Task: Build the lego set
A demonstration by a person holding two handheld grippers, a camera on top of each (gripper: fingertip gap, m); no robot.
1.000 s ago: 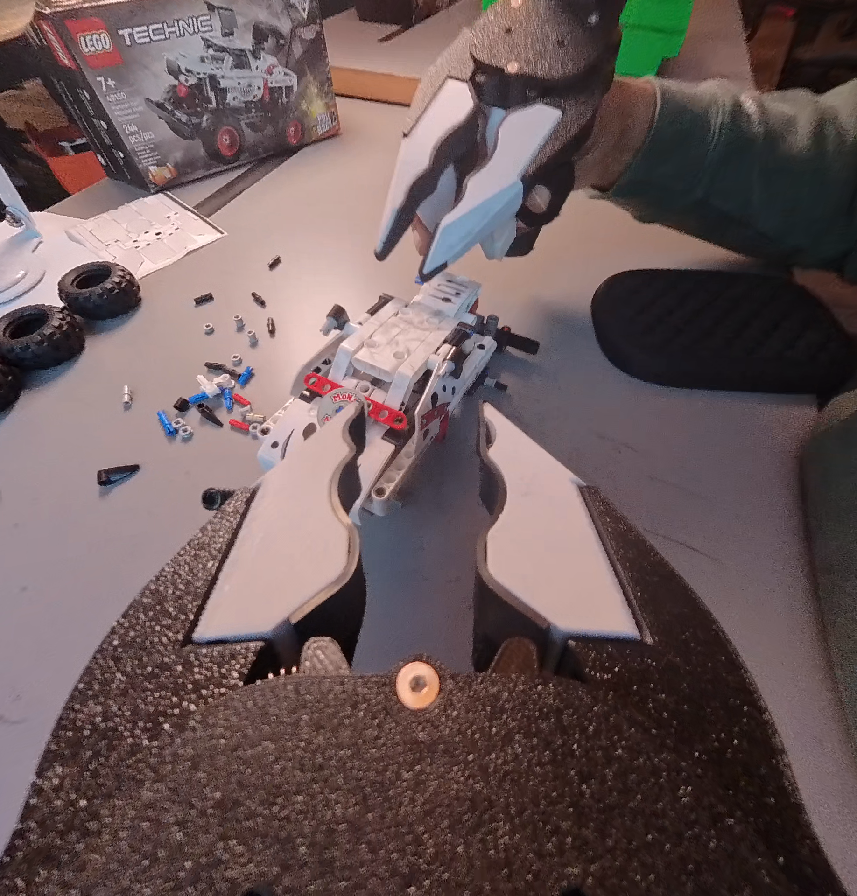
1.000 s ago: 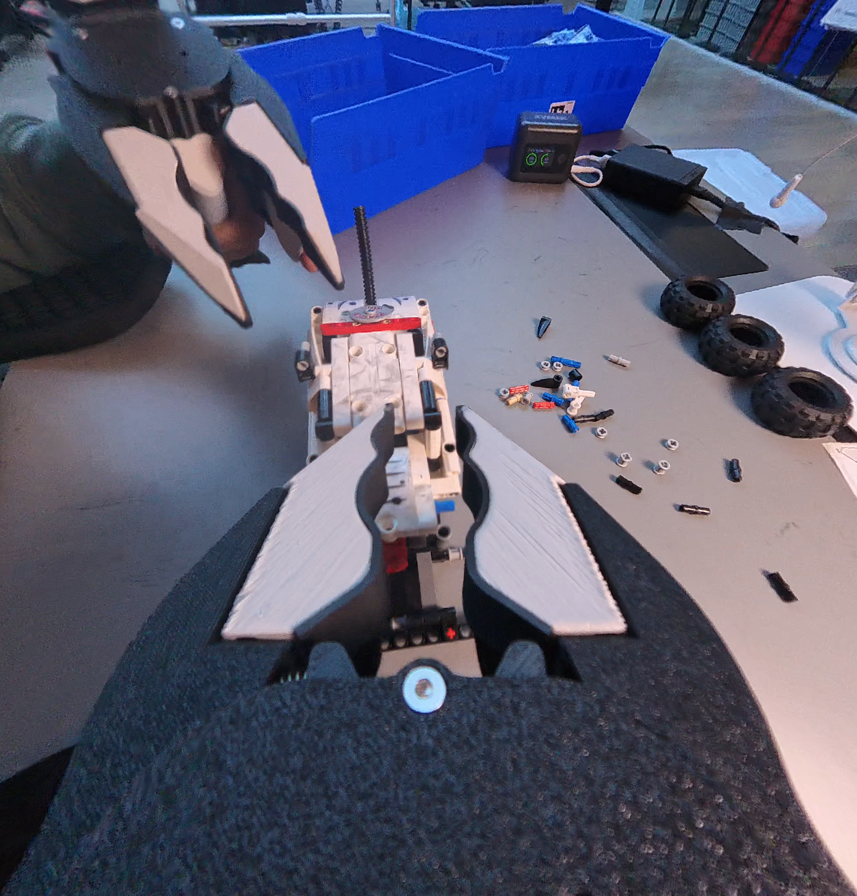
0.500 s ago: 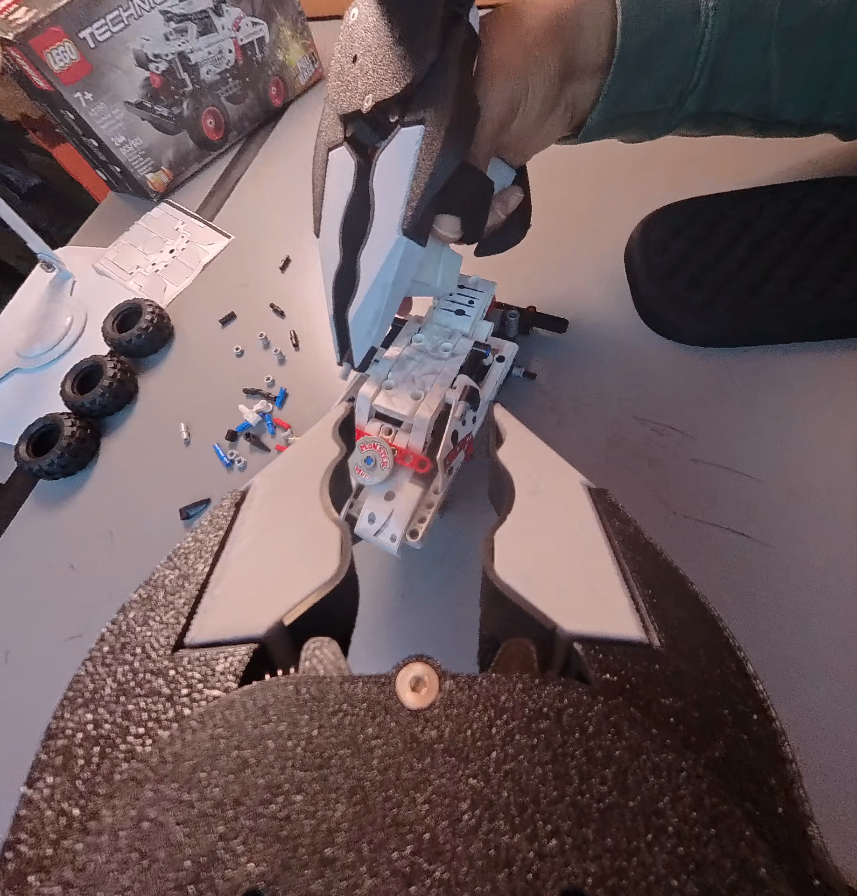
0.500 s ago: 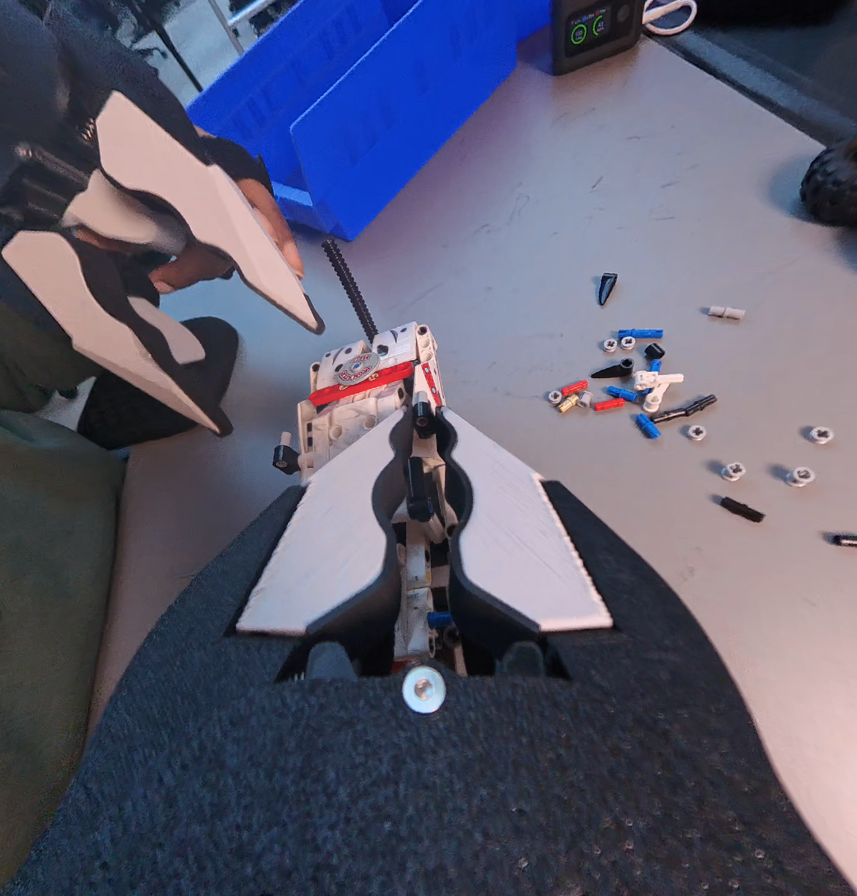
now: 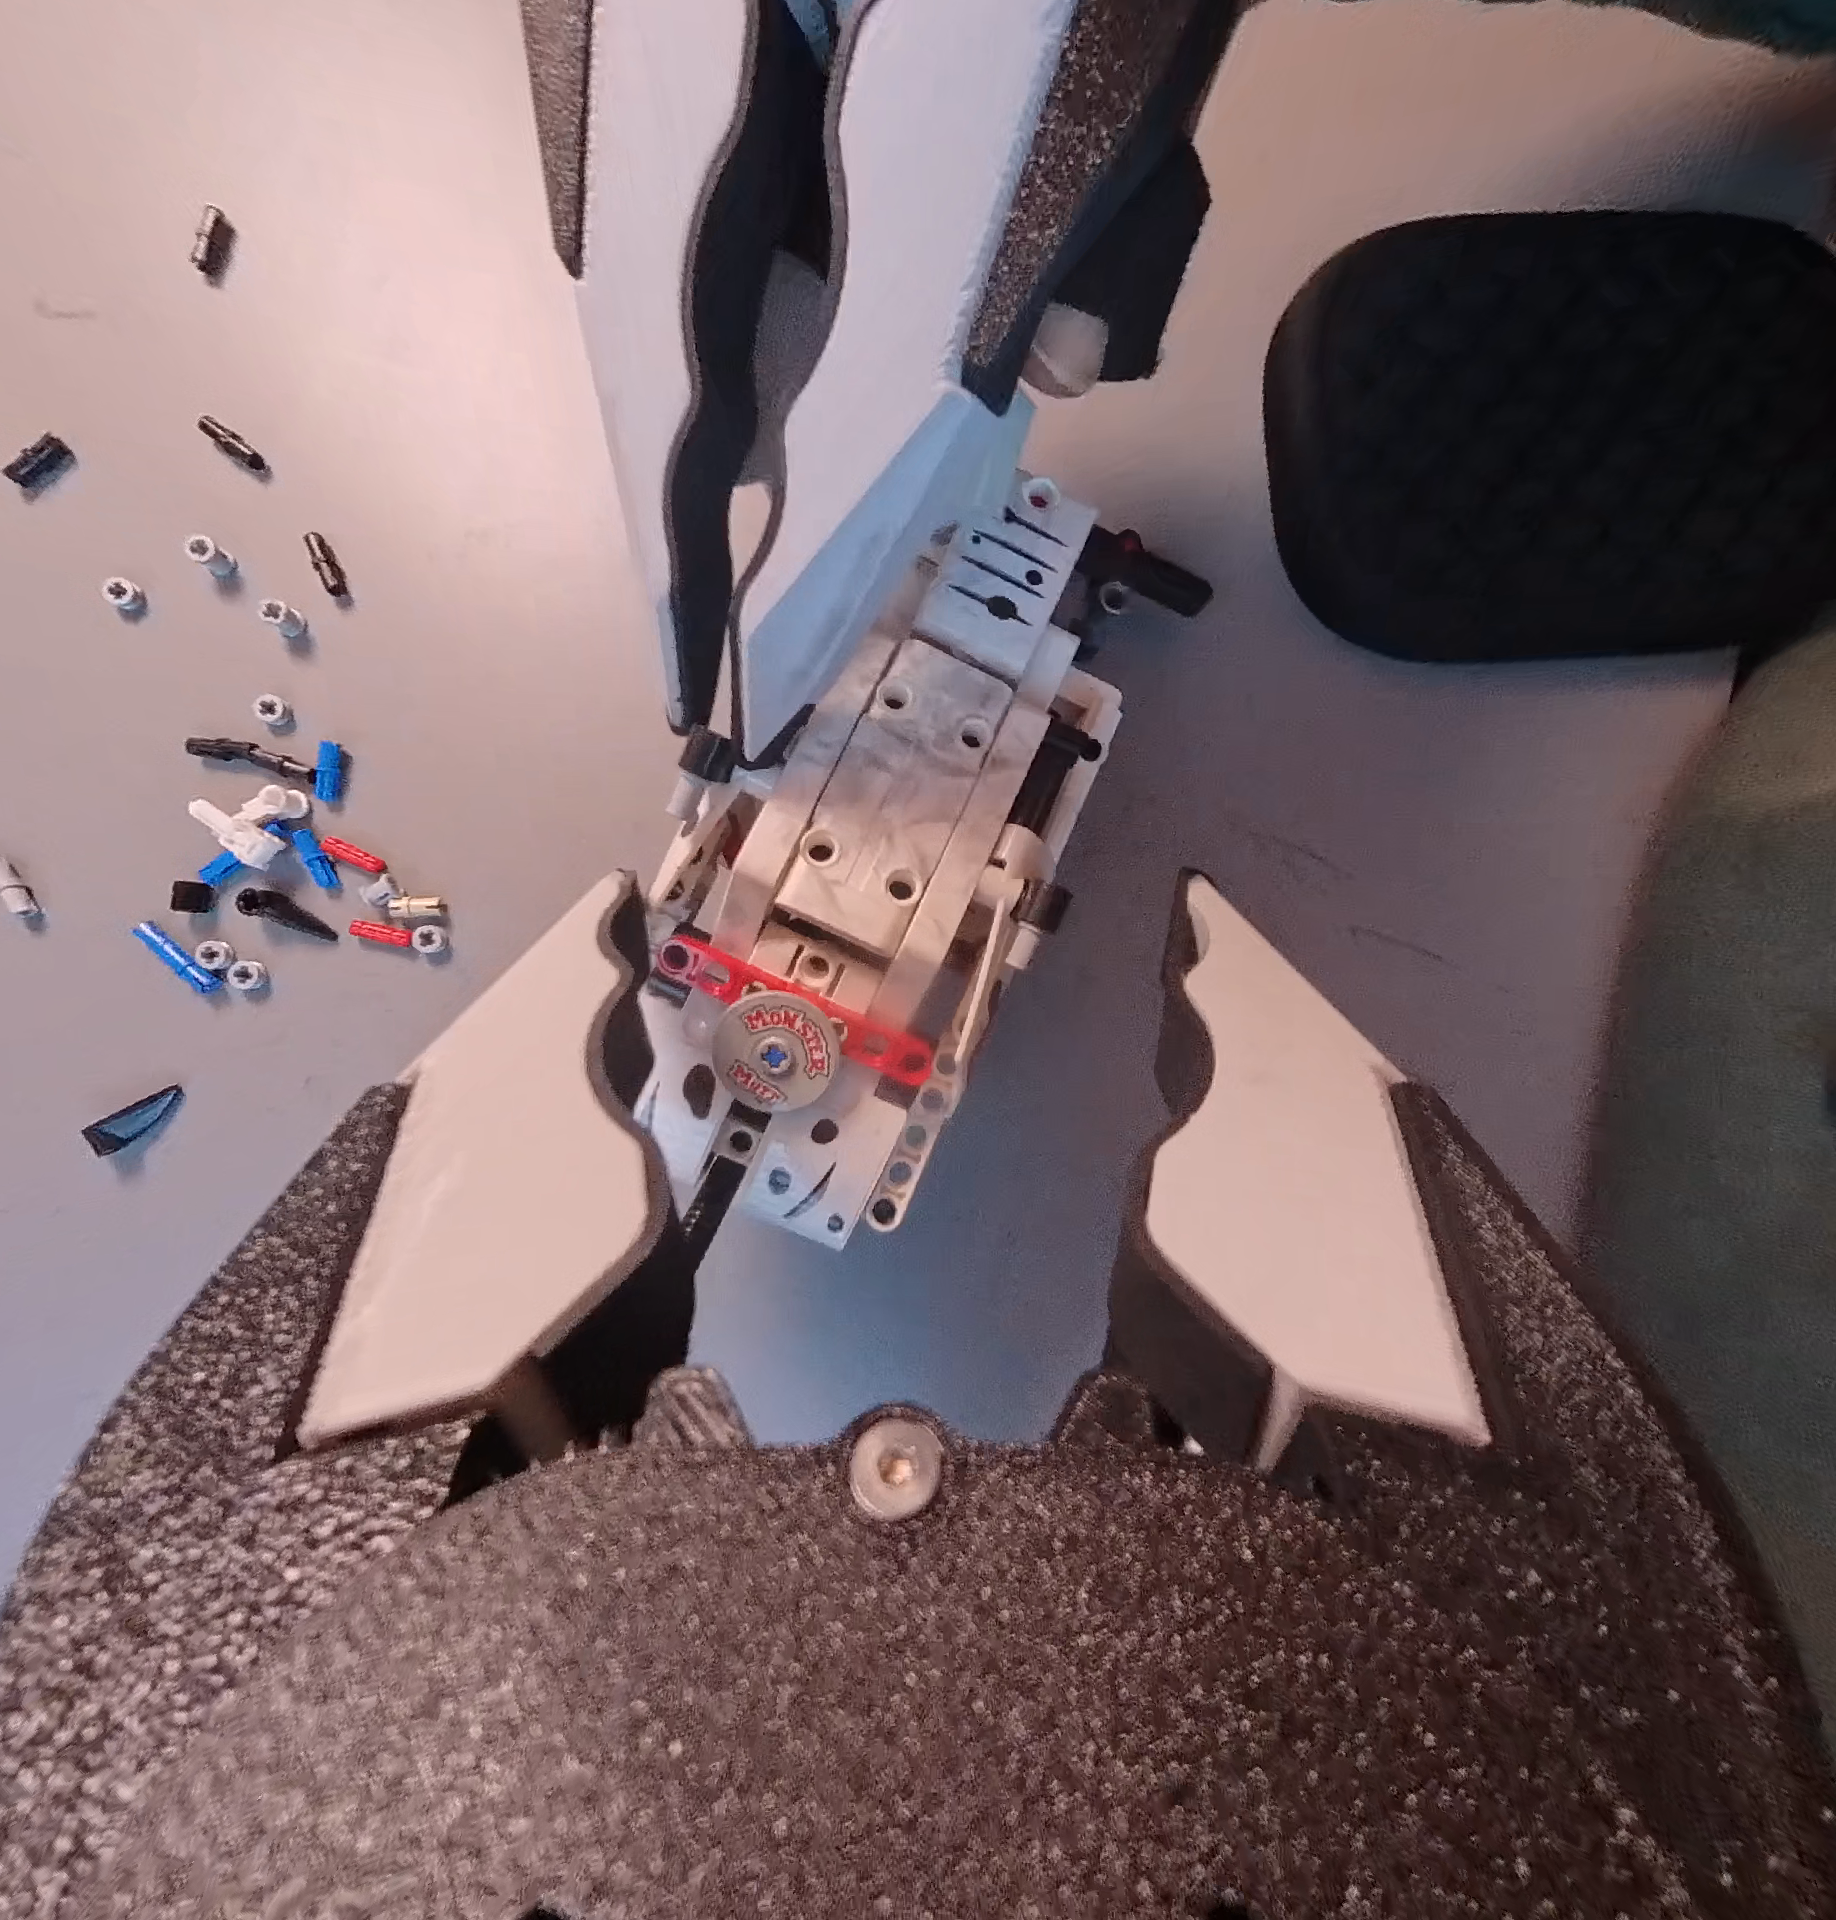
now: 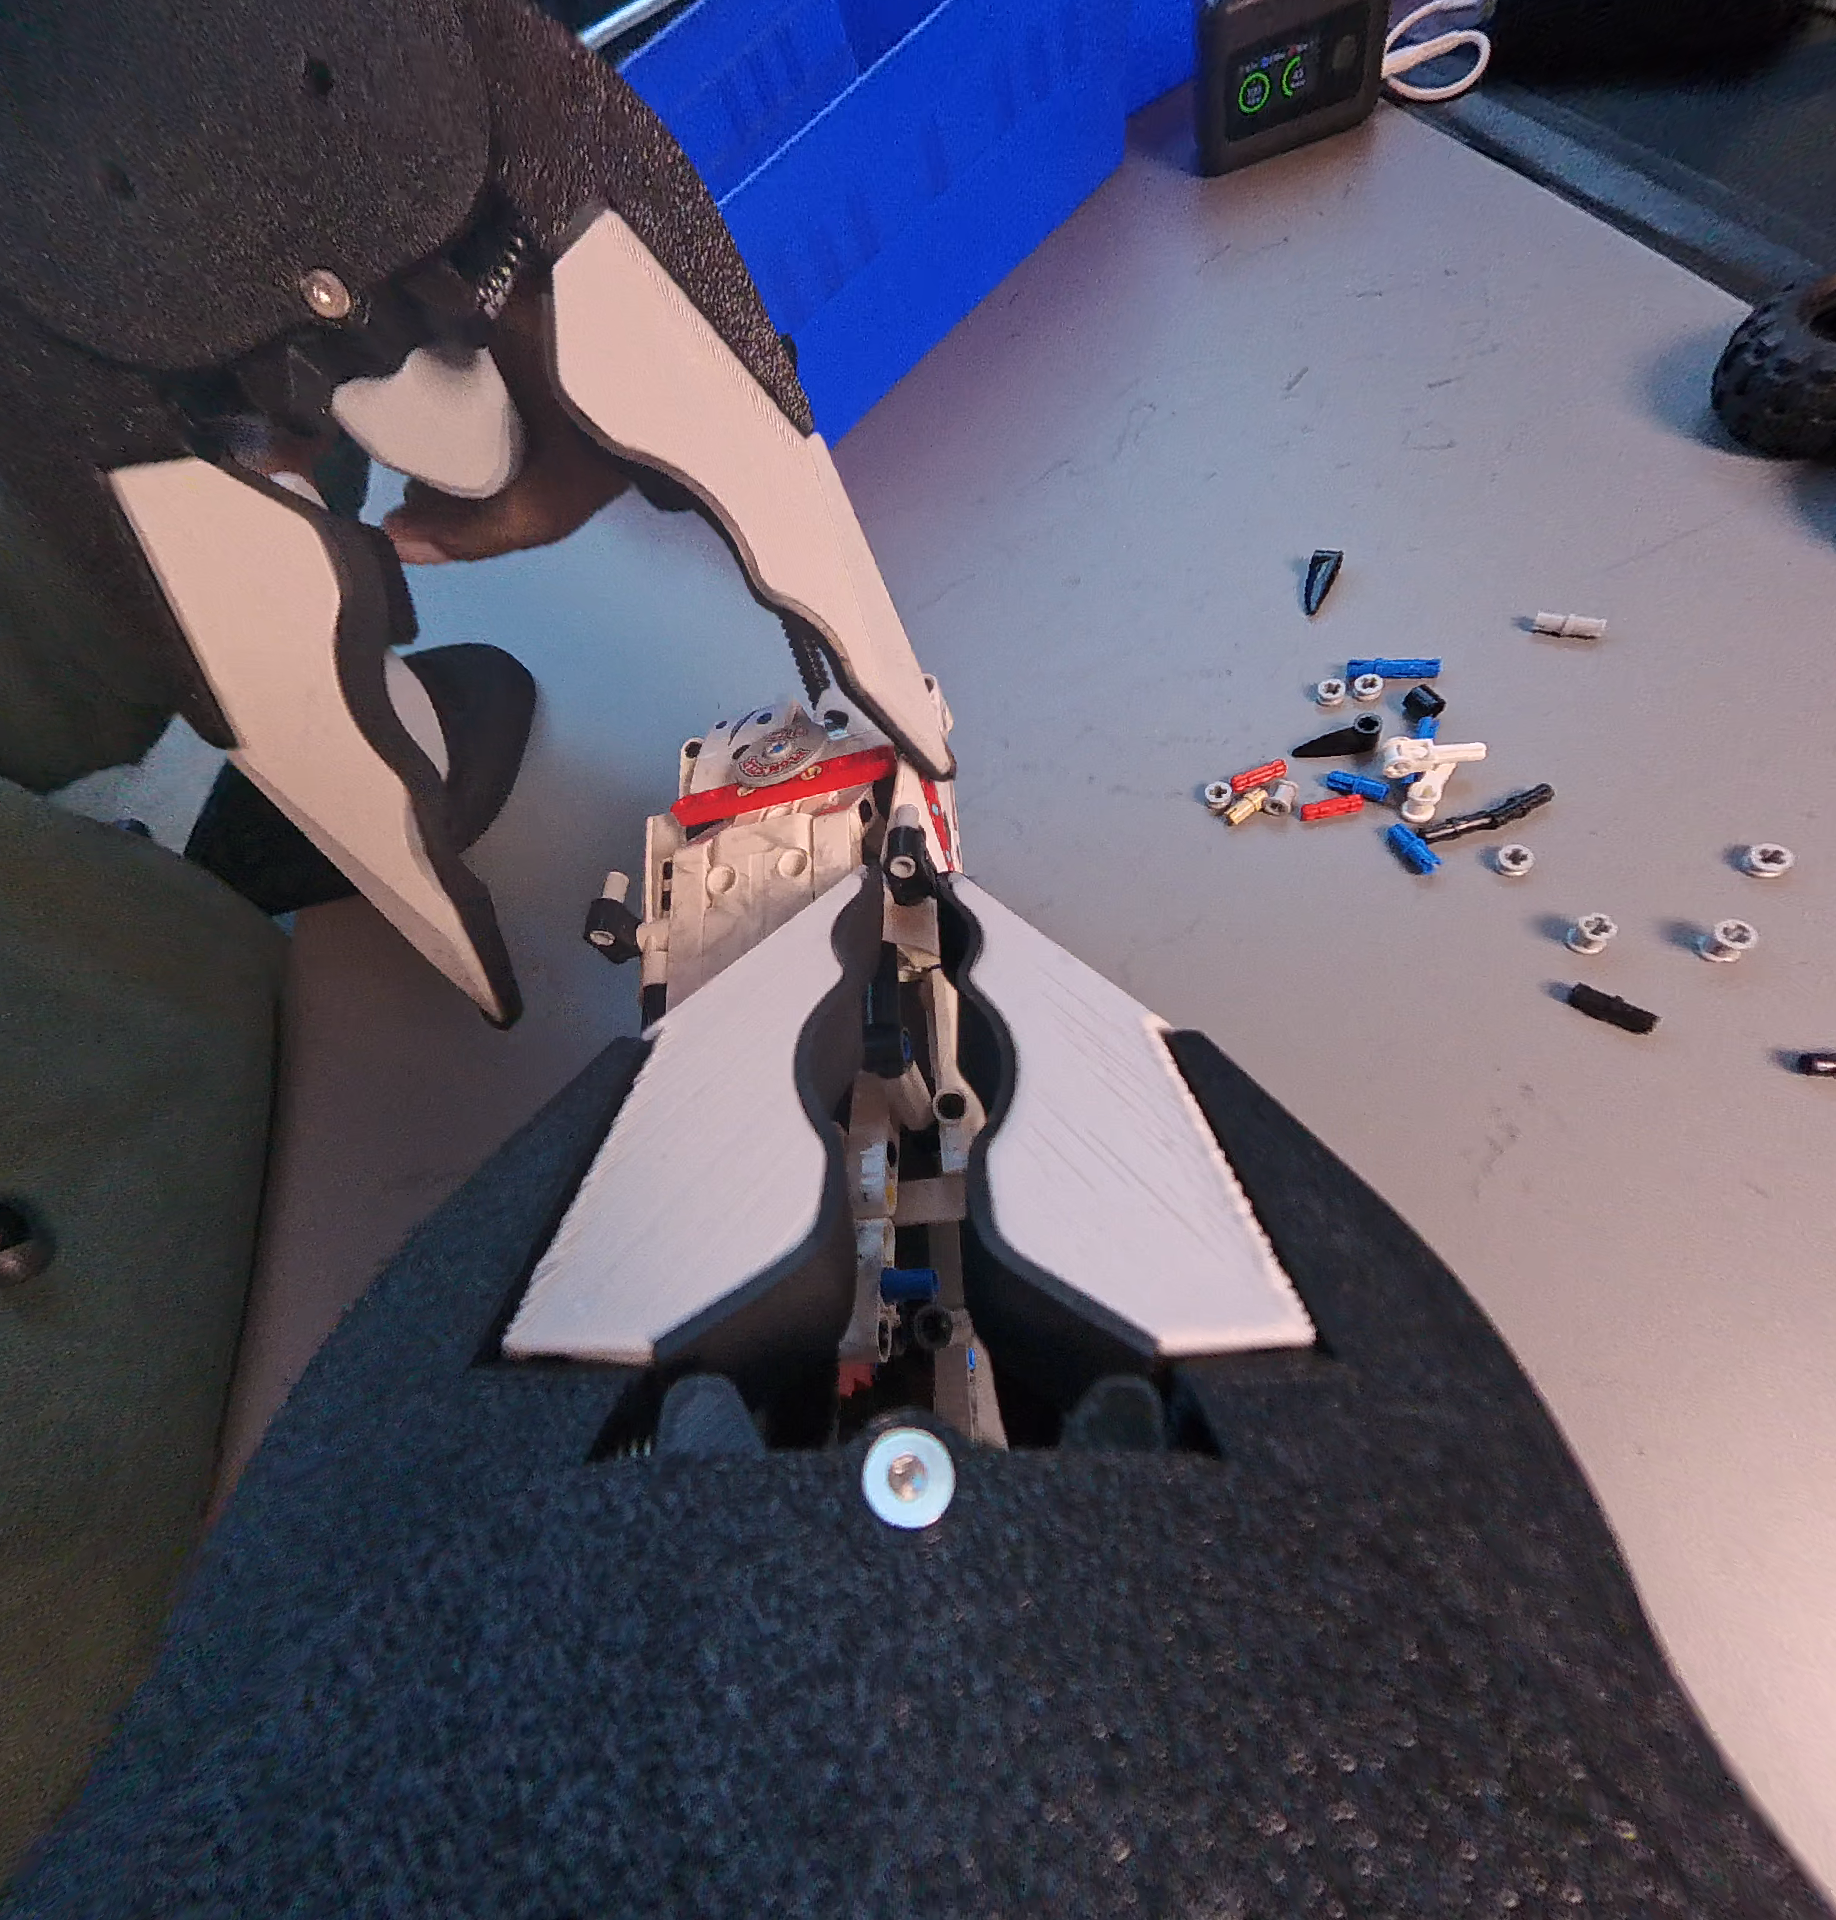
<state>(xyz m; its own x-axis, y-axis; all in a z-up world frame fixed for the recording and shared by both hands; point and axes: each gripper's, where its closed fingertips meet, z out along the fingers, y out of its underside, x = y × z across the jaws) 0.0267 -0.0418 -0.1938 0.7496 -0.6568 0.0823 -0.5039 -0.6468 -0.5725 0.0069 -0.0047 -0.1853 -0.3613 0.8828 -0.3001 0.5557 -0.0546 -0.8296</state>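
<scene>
The half-built white plastic lego truck body (image 5: 893, 831), studded on top, crossed by a red perforated beam (image 5: 789, 992) and bearing a round grey badge (image 5: 777, 1055), is found on the smooth grey table (image 5: 1309, 790), near the middle of both views. A ribbed black axle (image 5: 711, 1195) is seen projecting from its near end in the left wrist view.

The right gripper (image 6: 909, 883), with flat white ridged fingers (image 6: 1080, 1122) edged in wavy black rubber and set in a grainy black housing, is clenched on the side of the truck body, a black pin being pinched at its tips. The left gripper (image 5: 903, 904), of the same build, is spread wide around the badge end; its left finger (image 5: 509, 1122) lies against the red beam, while the right finger (image 5: 1278, 1143) stands apart from the model.

To the left in the left wrist view, small loose plastic pieces (image 5: 270, 852) in blue, red, black, white and grey are scattered. A knobbly black rubber tyre (image 6: 1807, 364), blue plastic bins (image 6: 893, 156) and a small dark device with a lit screen (image 6: 1288, 73) are seen far off in the right wrist view. A dark textured pad (image 5: 1568, 447) lies just beyond the model, beside a green sleeve (image 5: 1745, 1039).
</scene>
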